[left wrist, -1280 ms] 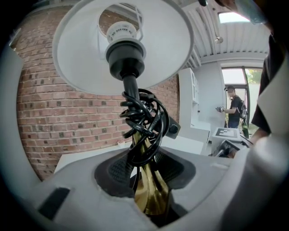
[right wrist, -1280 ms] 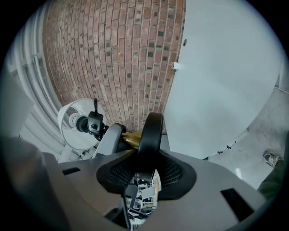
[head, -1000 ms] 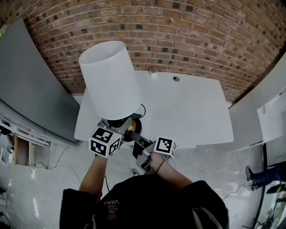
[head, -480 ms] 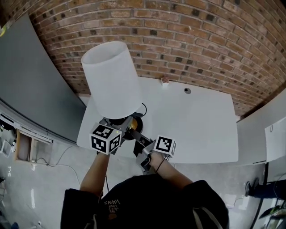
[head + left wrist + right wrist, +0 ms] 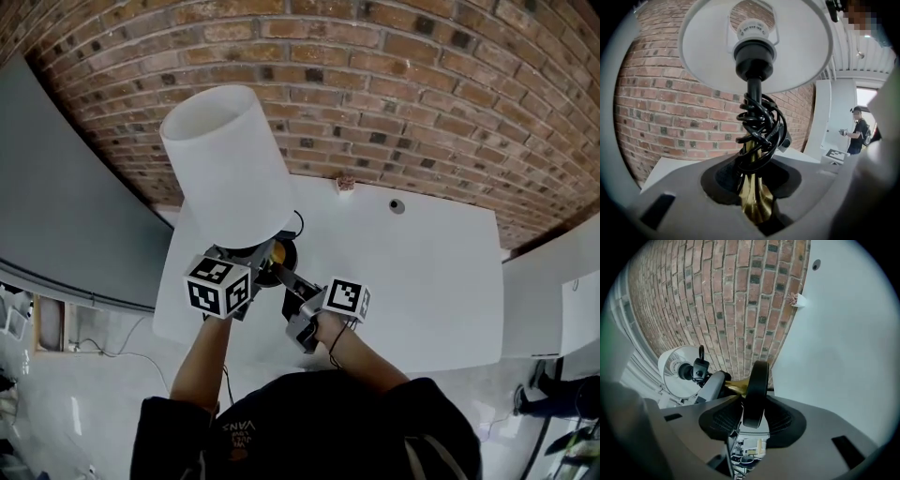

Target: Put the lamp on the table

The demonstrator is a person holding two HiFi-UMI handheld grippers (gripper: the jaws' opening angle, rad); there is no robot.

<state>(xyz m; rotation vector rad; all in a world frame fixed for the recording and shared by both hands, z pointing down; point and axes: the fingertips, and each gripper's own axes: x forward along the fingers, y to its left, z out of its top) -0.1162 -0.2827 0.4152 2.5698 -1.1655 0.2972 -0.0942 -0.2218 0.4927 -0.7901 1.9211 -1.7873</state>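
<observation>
The lamp has a white drum shade [image 5: 230, 169], a brass stem [image 5: 753, 194] wound with black cord [image 5: 759, 136], and a black disc base [image 5: 279, 253]. It hangs tilted over the left part of the white table [image 5: 422, 272]. My left gripper [image 5: 255, 262] is shut on the brass stem just under the cord, its jaws [image 5: 756, 213] still closing. My right gripper [image 5: 287, 279] has the base [image 5: 757, 390] edge-on between its pads [image 5: 754, 417], and its jaws are opening. The shade [image 5: 677, 373] shows beyond it. From the head view I cannot tell whether the base touches the table.
A brick wall [image 5: 422, 94] runs behind the table. A small pink-and-white object [image 5: 345, 183] and a round grommet hole [image 5: 397, 205] lie at the table's back edge. A grey panel [image 5: 66, 216] stands to the left, a white panel [image 5: 553, 291] to the right. A person [image 5: 858, 136] stands far off.
The lamp and both grippers have moved forward, from the table's near edge to farther in over its left part. Both grips look the same.
</observation>
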